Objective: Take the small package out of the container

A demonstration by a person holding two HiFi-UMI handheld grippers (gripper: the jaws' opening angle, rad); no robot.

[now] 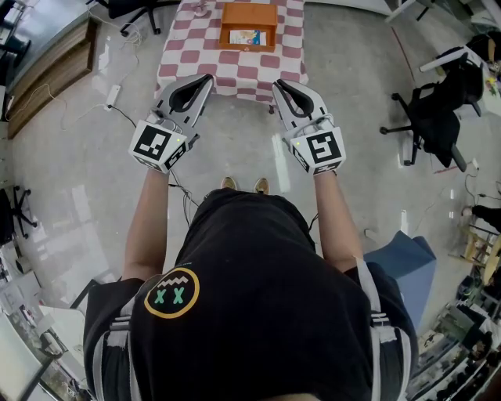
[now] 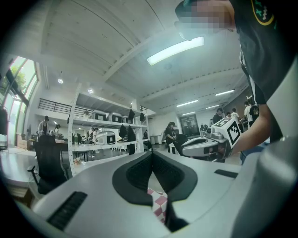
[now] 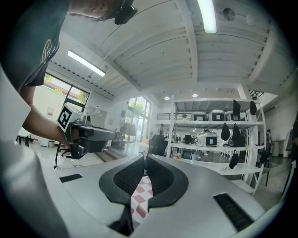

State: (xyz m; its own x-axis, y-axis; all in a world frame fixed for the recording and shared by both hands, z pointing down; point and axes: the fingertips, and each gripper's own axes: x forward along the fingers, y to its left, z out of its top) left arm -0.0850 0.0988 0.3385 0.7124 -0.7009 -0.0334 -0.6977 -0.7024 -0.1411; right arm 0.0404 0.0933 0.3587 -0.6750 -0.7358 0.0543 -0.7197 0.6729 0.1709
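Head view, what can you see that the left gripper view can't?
Only the head view shows the orange container with the small package inside it. Only the left gripper view shows the ceiling lights and the shelves. Both show the checkered tablecloth and the right gripper.

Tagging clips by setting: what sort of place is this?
Probably an open-plan lab or workshop: white shelving racks loaded with equipment, an office chair on a polished floor, and a table with a checkered cloth.
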